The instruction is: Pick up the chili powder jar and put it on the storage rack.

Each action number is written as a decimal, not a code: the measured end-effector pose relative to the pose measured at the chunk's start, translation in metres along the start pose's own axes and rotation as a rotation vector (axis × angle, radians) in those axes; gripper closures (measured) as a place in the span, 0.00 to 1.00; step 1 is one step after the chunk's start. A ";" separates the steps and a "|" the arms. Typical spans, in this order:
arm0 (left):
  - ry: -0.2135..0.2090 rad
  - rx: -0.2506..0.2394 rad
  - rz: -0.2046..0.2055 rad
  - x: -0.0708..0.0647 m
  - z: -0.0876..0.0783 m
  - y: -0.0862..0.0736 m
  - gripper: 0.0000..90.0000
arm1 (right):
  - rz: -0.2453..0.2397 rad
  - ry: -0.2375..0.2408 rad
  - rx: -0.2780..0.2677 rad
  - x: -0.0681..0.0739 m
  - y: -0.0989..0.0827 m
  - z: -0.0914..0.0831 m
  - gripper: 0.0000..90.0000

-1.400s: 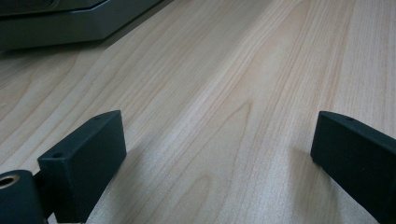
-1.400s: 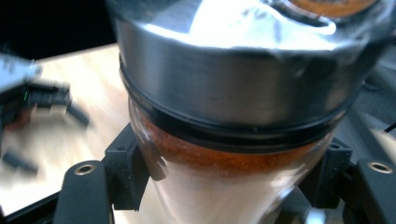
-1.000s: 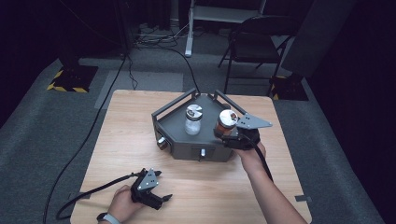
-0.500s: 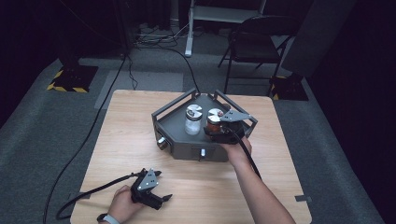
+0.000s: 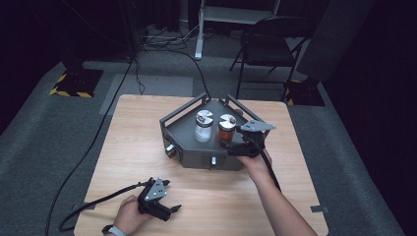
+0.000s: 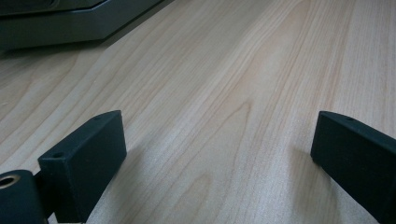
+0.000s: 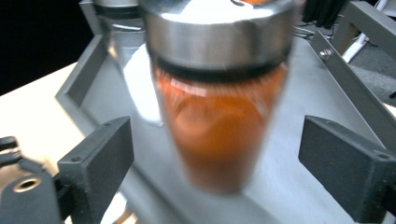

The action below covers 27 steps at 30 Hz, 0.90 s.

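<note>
Orange spice jar point(image 7: 219, 121) upright in grey tray point(image 5: 189, 135), toward tray's right side in high view, metal lid on top. Just beside it, to its left in high view, 2nd jar point(image 5: 203, 126) w/ white contents and metal lid, also upright in tray; whether the two touch: cannot tell.

Right gripper point(image 5: 235, 146) at tray's front-right edge, held by right hand point(image 5: 255, 161), aimed at orange jar. Fingers point(image 7: 100, 163) released, spread wide, just been opening; orange jar between them in right gripper view but w/ clear gaps either side, pads not pressing on it. Jar blurred in that view, standing on tray floor. White jar partly seen behind orange one, upper left of same view.

Left gripper point(image 5: 169, 209) low on surface point(image 5: 137, 147) near front-left corner, well apart from tray, held by left hand point(image 5: 129, 216). Fingers point(image 6: 86, 158) released, wide apart, nothing between them but bare wood grain in left gripper view. Tray's dark edge at top left of that view, farther off. Cable point(image 5: 98, 201) trailing left from left gripper across surface and off its edge.

Tray roughly mid-surface, rails around back sides, small knob on front wall. Chair point(image 5: 268, 44) on floor beyond surface, to the right.
</note>
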<state>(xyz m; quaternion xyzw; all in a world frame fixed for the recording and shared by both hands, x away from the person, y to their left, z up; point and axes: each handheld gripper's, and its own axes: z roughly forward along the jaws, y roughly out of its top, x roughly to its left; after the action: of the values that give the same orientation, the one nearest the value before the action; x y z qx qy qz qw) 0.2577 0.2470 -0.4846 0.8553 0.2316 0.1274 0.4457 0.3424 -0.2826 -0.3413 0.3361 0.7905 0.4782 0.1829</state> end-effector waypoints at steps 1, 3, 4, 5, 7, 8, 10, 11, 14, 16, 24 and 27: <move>-0.001 0.001 0.001 0.000 0.000 0.000 0.04 | 0.011 0.008 -0.007 -0.002 -0.003 -0.006 0.11; -0.001 0.000 0.001 0.000 0.000 0.000 0.04 | 0.023 0.020 -0.028 -0.004 -0.012 -0.018 0.11; -0.001 0.000 0.001 0.000 0.000 0.000 0.04 | 0.023 0.024 -0.028 -0.004 -0.014 -0.024 0.11; -0.001 0.000 0.001 0.000 0.000 0.000 0.04 | 0.021 0.027 -0.033 -0.004 -0.017 -0.029 0.11; -0.001 0.000 0.001 0.000 0.000 0.000 0.04 | 0.020 0.037 -0.047 -0.004 -0.025 -0.040 0.11; -0.001 0.000 0.001 0.000 0.000 0.000 0.04 | 0.024 0.043 -0.047 -0.004 -0.029 -0.045 0.11; -0.001 0.000 0.001 0.000 0.000 0.000 0.04 | 0.037 0.048 -0.057 -0.004 -0.039 -0.055 0.11; -0.001 0.000 0.001 0.000 0.000 0.000 0.04 | 0.042 0.054 -0.060 -0.005 -0.044 -0.059 0.11; -0.001 -0.001 0.001 0.000 0.000 0.000 0.04 | 0.022 0.045 -0.054 -0.002 -0.056 -0.068 0.11; -0.001 -0.001 0.001 0.000 0.000 0.000 0.04 | -0.002 0.042 -0.042 0.000 -0.067 -0.071 0.11; 0.001 0.000 0.000 0.000 0.000 0.000 0.03 | -0.056 0.083 0.057 0.000 -0.119 -0.068 0.11; 0.005 -0.001 -0.002 -0.001 0.000 0.000 0.03 | -0.076 0.060 0.093 0.001 -0.132 -0.066 0.11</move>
<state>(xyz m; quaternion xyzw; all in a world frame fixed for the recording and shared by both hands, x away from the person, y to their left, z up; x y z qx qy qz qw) 0.2568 0.2463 -0.4848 0.8543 0.2338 0.1292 0.4459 0.2544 -0.3659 -0.4255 0.2994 0.8293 0.4435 0.1613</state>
